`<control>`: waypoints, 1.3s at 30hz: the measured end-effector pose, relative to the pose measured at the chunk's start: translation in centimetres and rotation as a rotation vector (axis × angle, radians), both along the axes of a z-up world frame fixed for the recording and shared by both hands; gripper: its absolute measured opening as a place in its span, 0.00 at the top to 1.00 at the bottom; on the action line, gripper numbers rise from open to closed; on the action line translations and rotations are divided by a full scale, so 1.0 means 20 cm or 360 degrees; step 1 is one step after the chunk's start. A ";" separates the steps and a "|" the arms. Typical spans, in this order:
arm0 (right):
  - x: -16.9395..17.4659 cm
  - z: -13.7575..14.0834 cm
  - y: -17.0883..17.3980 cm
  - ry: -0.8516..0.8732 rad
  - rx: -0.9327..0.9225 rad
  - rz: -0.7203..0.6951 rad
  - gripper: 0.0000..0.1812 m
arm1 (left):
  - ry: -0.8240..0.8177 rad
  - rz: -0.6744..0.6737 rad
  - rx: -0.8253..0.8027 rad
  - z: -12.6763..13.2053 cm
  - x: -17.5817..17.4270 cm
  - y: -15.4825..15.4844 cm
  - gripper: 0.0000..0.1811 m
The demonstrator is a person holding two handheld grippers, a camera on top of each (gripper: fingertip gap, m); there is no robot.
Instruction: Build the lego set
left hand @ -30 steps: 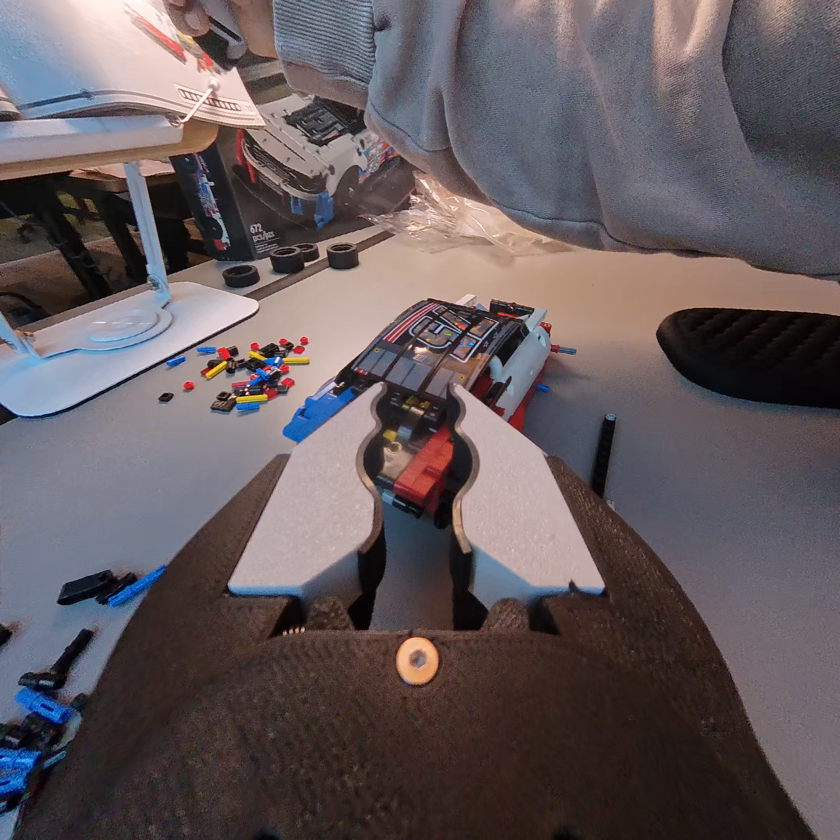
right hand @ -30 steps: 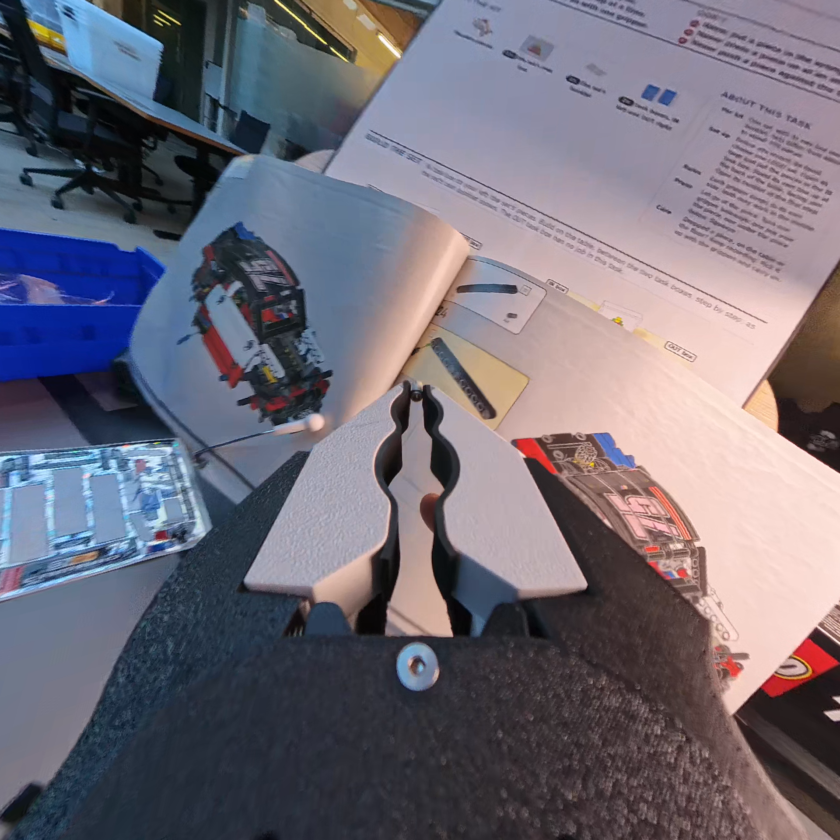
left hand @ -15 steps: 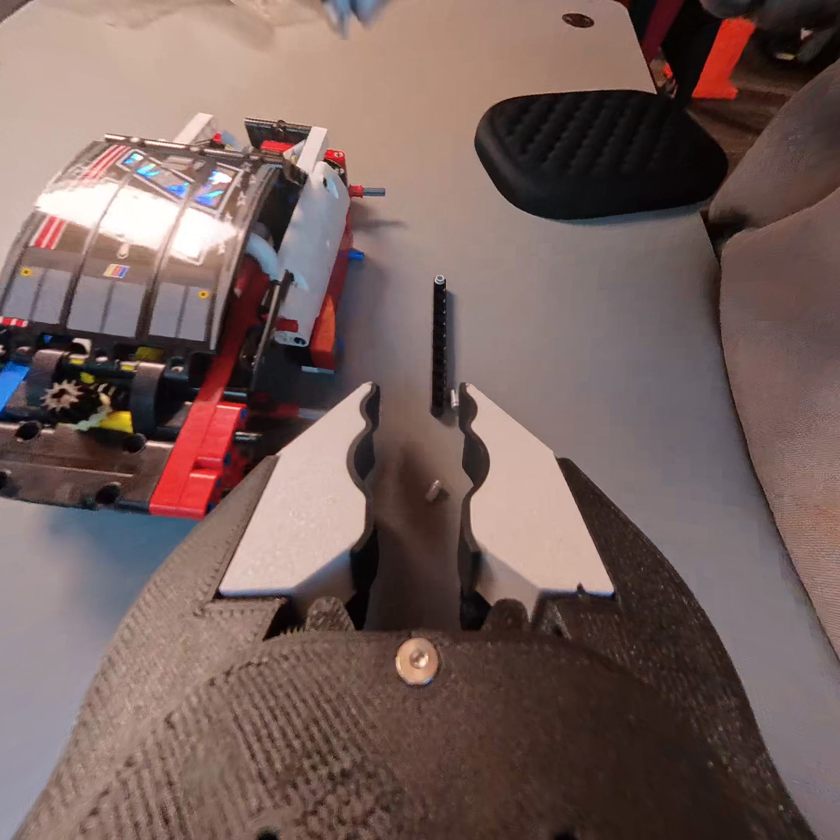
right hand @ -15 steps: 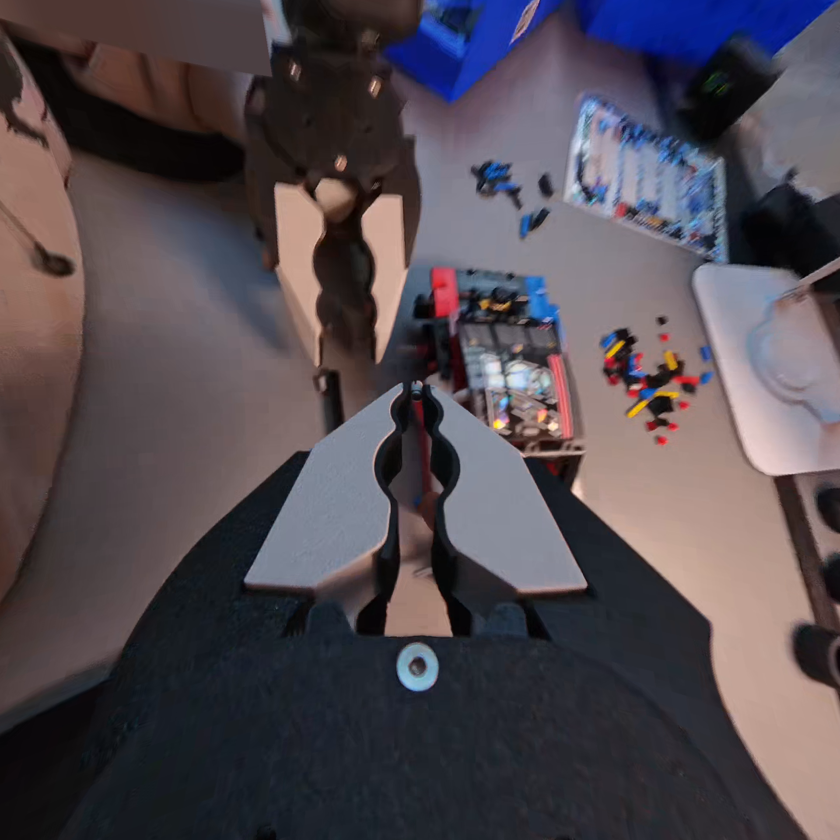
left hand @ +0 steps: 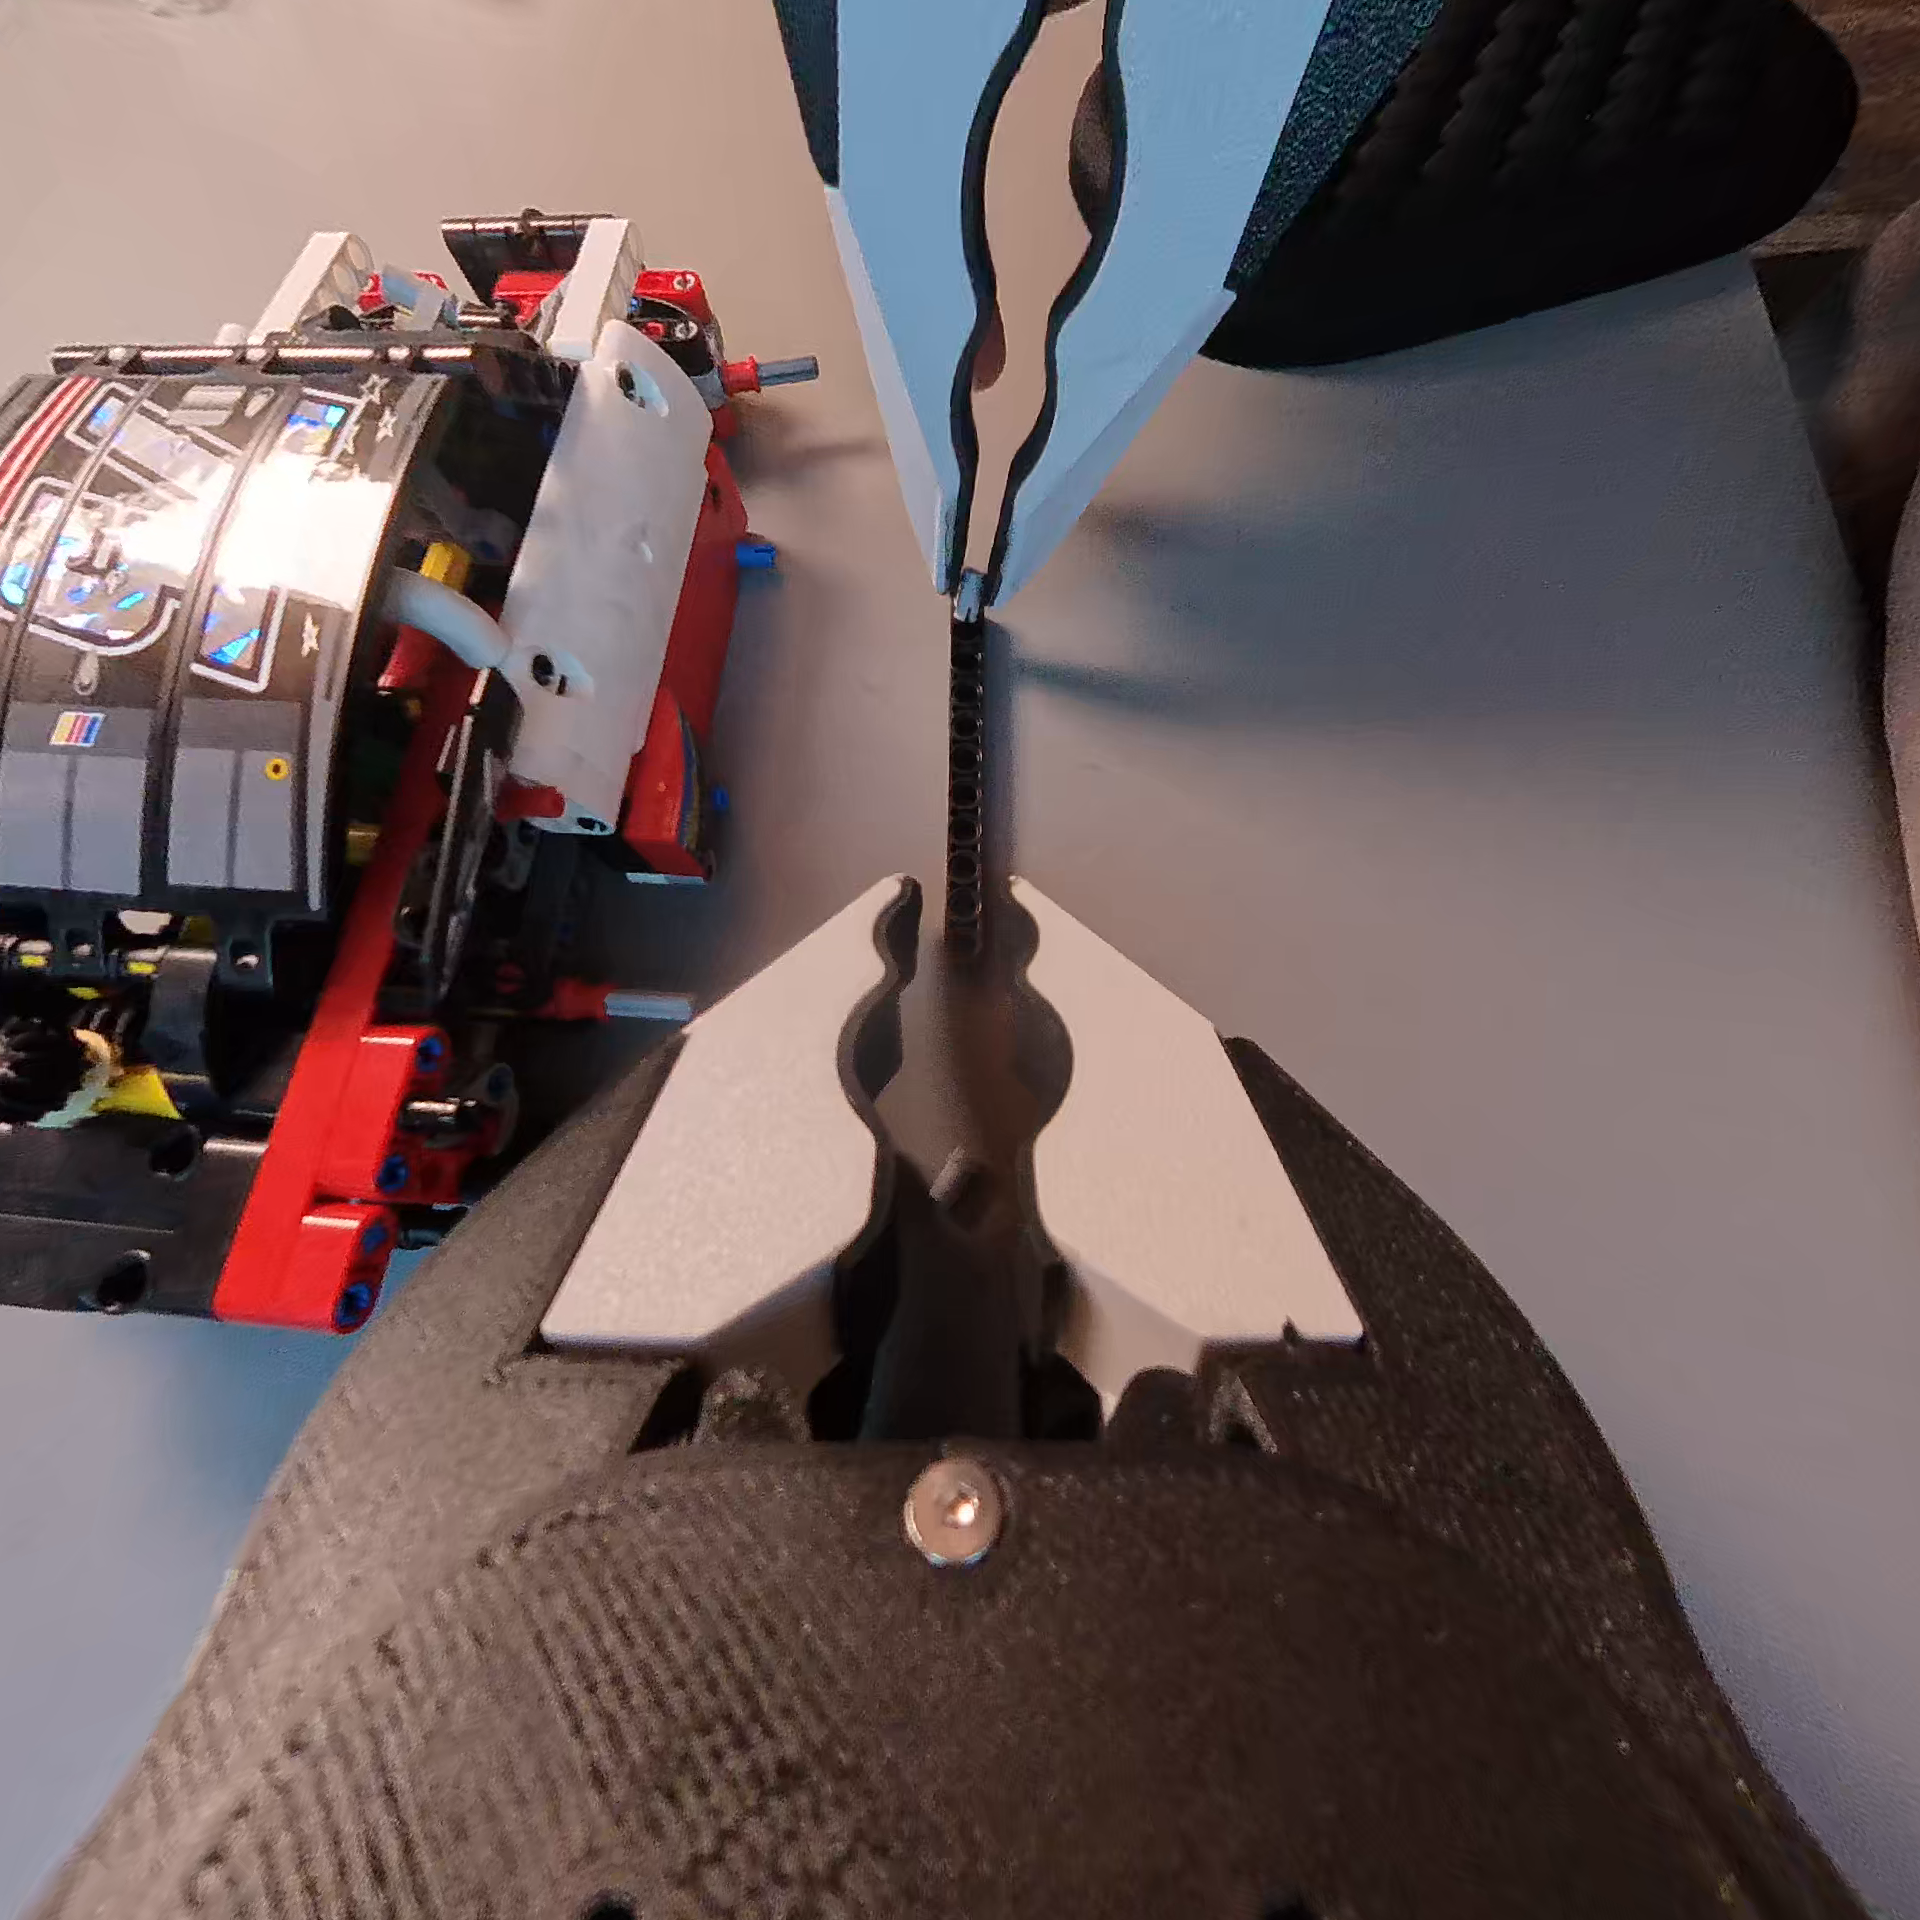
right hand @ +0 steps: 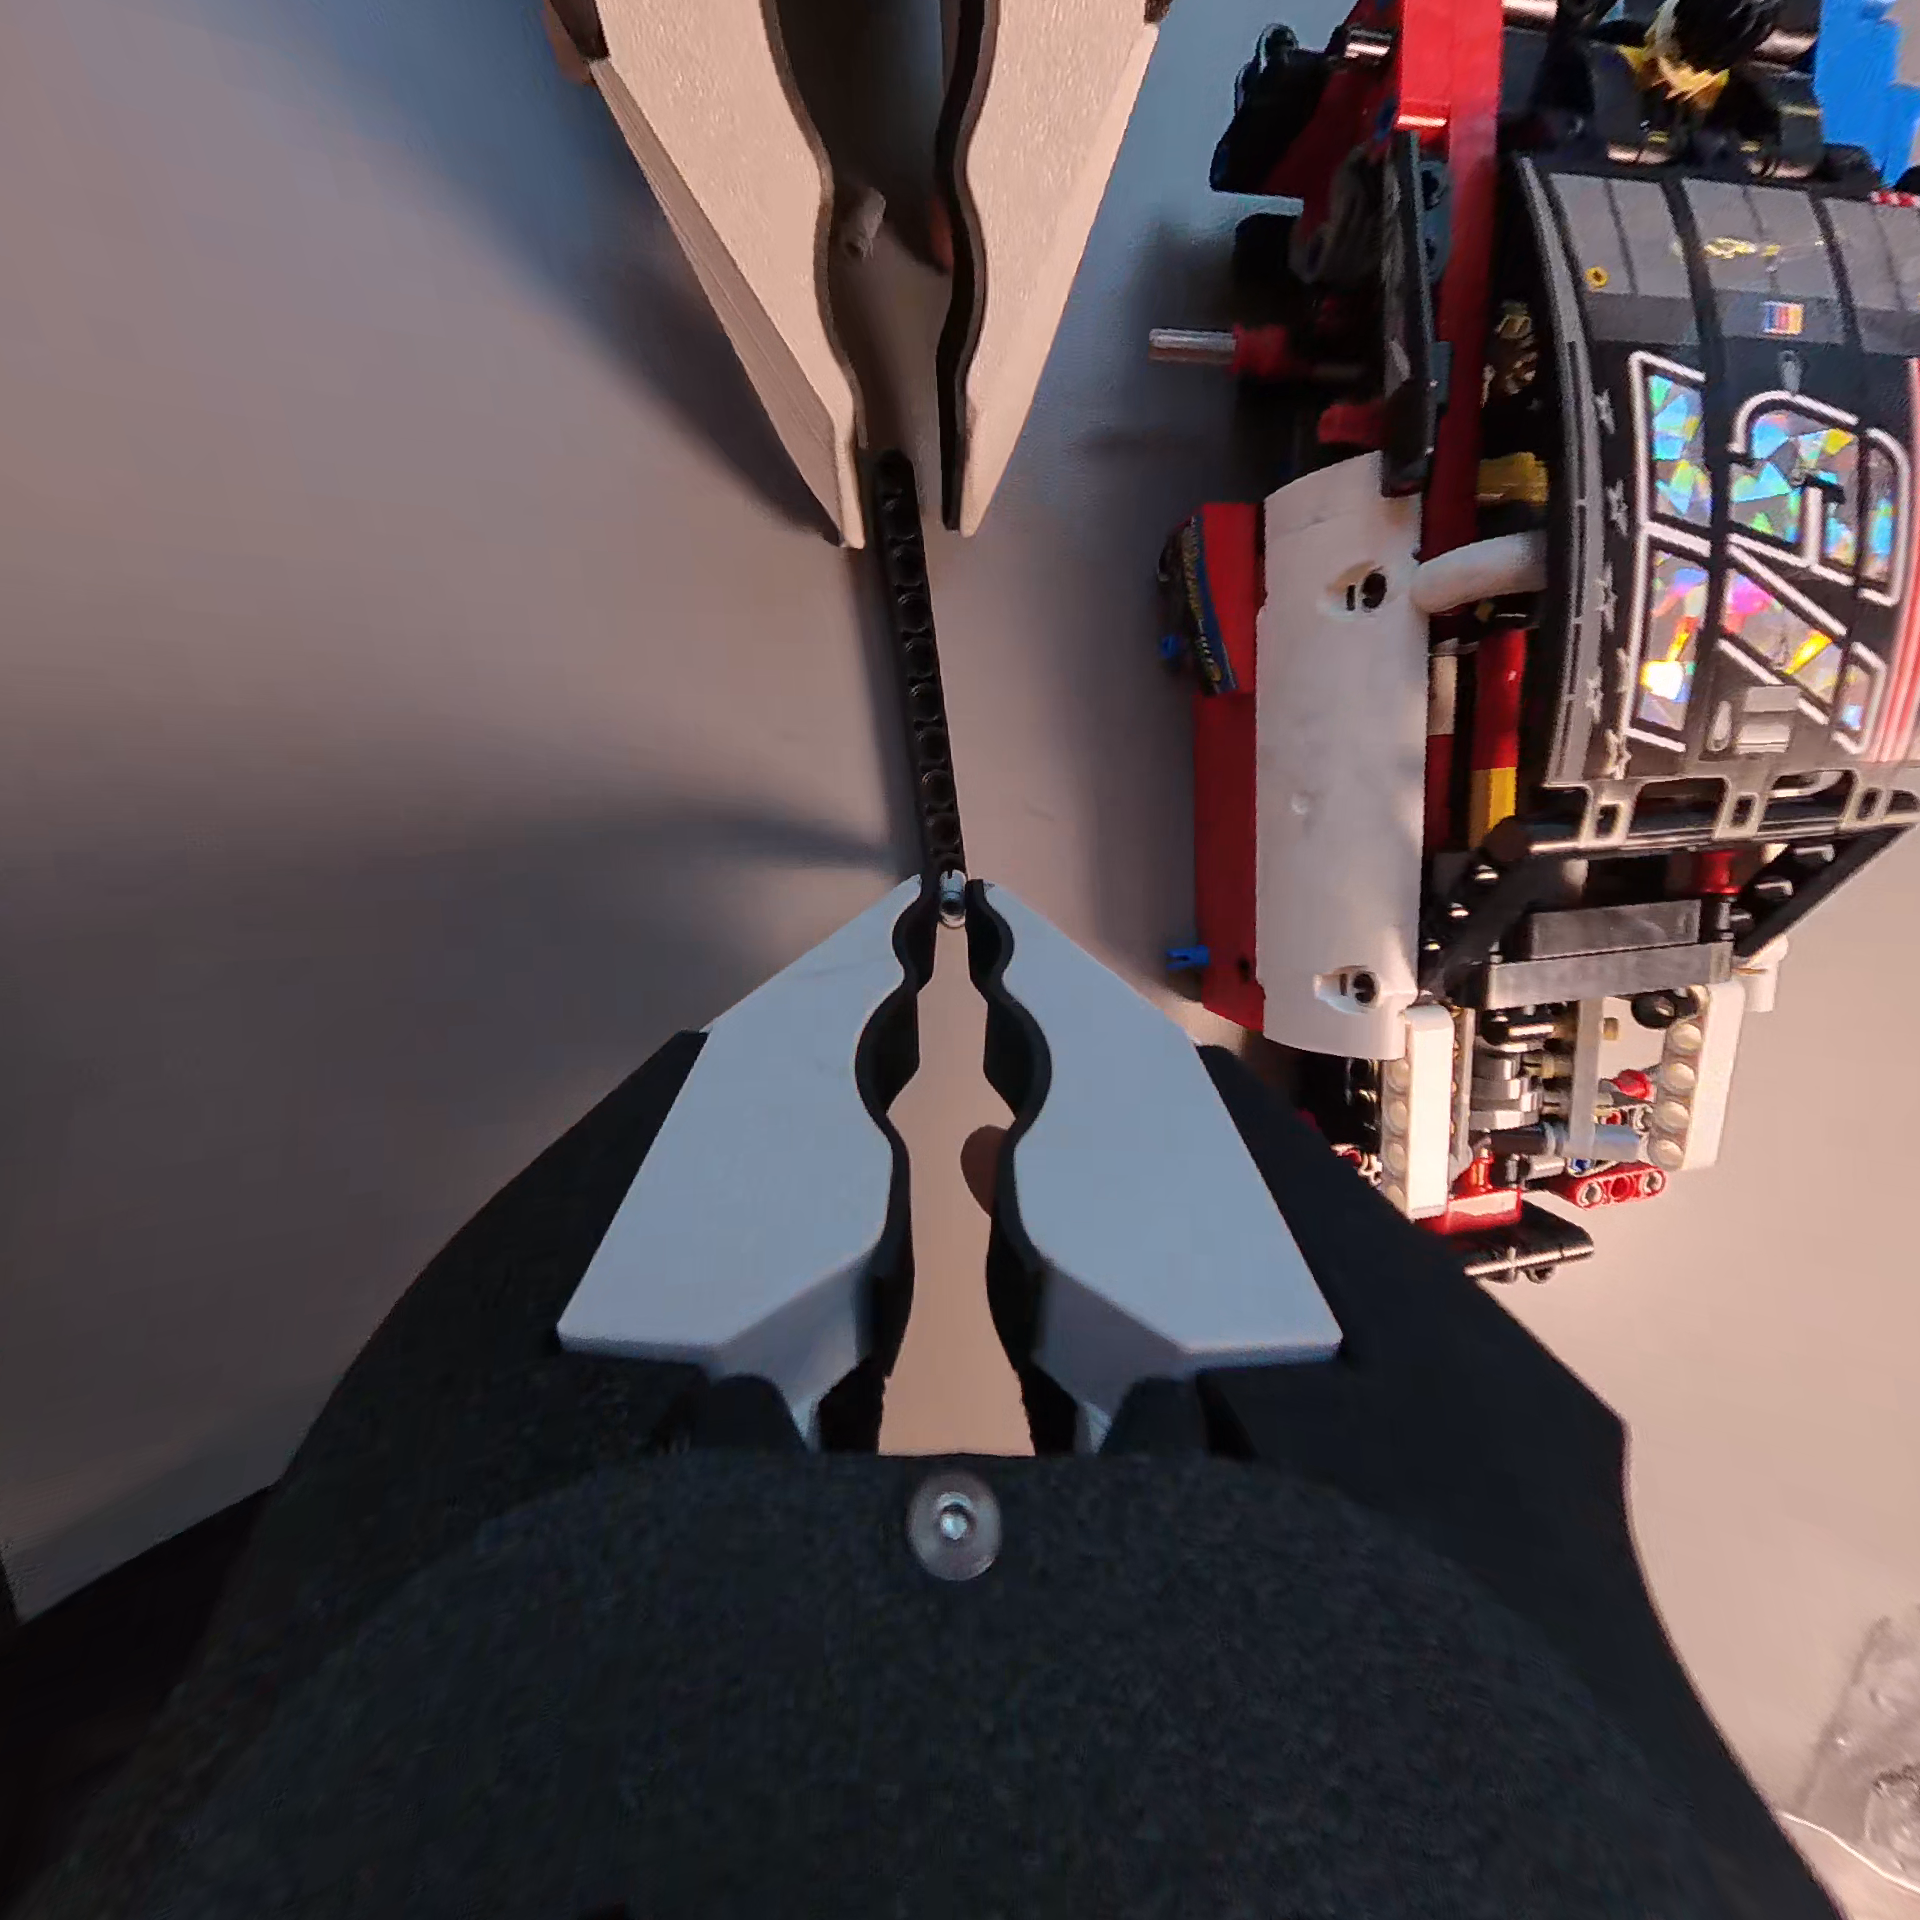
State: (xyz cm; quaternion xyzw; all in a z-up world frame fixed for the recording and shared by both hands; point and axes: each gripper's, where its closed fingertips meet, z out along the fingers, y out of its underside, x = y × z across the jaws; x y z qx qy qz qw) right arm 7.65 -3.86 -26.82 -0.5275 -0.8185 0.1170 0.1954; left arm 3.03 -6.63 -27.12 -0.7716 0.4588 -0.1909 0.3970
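Note:
A long black beam with holes [left hand: 966, 769] lies on the grey table [left hand: 1403, 831], to the right of the partly built red, white and black car [left hand: 312, 675]. My left gripper [left hand: 964, 885] is open, its tips on either side of the beam's near end. My right gripper [right hand: 948, 900] is shut on a small grey pin [right hand: 950, 908] and holds it at the beam's other end [right hand: 940, 831]. In the left wrist view the right gripper [left hand: 969, 587] comes in from the top. In the right wrist view the left gripper [right hand: 902, 520] straddles the beam, and the car [right hand: 1558, 727] lies to the right.
A black textured pad [left hand: 1558, 156] lies at the far right of the table. A grey sleeve [left hand: 1896, 727] shows at the right edge. Clear plastic wrap [right hand: 1870, 1766] lies near the right gripper. The car stands close to the beam's left side. Spacing between my two grippers at the tips: around 6 centimeters.
The left gripper turned from the car and moved up to the beam's near end. The right gripper swung from the instruction booklet down to the beam's far end, holding the pin.

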 end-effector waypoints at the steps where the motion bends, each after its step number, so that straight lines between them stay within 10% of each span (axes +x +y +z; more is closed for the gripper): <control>1: 0.00 0.00 0.00 -0.0001 0.0007 0.0000 0.99 | 0.0005 0.0000 0.0006 0.00 0.00 0.00 0.94; 39: -0.12 0.00 -0.08 -0.0033 -0.0059 0.0113 0.99 | 0.0035 -0.0022 0.0047 0.00 0.03 -0.02 0.97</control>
